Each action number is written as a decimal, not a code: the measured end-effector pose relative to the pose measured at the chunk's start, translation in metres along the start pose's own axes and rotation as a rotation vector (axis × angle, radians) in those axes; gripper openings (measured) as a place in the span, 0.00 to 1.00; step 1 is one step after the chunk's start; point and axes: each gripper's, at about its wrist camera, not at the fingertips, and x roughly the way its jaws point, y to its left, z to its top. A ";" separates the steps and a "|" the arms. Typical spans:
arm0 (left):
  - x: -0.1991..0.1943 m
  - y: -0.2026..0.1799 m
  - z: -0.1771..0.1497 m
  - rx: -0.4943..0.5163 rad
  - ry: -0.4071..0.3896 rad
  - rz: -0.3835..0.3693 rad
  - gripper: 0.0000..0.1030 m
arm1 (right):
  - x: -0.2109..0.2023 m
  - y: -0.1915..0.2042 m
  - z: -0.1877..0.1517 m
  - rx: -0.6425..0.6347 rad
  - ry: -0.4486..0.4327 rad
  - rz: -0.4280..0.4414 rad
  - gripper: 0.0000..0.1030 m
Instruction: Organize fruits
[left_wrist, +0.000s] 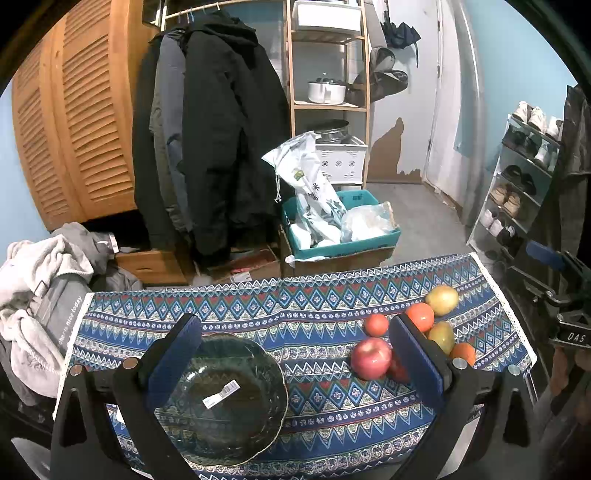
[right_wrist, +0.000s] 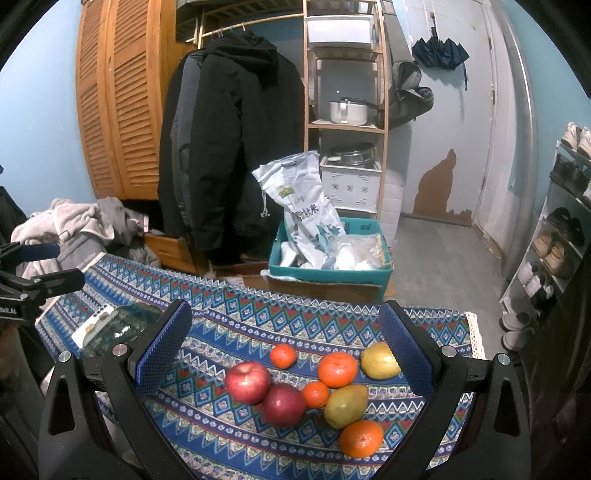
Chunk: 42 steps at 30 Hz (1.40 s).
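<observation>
A: Blue-padded black left gripper (left_wrist: 295, 354) up front, jaws spread wide, nothing held. Dark green scalloped glass bowl (left_wrist: 229, 398) sits under its left finger, white label sticker (left_wrist: 221, 394) inside.

B: Right one?

A: Blue-padded black right gripper (right_wrist: 284, 350) likewise wide apart, empty, over the fruit pile on the blue patterned tablecloth (right_wrist: 236, 325).

B: Fruit?

A: Two red apples (right_wrist: 247, 382) touching each other, two yellow-green pears (right_wrist: 346, 405), four oranges (right_wrist: 337, 369) (two large, two small). All clustered at the right end of the cloth, well apart from the bowl. Bowl has no fruit in it.

B: Background?

A: Black hooded coats (right_wrist: 236, 147) on a rail, teal plastic crate (right_wrist: 332, 271) with bags.
</observation>
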 end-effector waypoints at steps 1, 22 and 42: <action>0.000 -0.001 0.000 0.001 -0.001 0.000 1.00 | 0.000 0.001 0.000 -0.001 -0.001 0.001 0.97; 0.000 -0.004 -0.001 0.003 0.000 -0.006 1.00 | 0.000 0.000 0.001 -0.001 -0.002 0.000 0.97; -0.002 -0.005 0.000 0.005 0.001 -0.007 1.00 | -0.001 0.001 0.001 0.003 -0.007 -0.001 0.97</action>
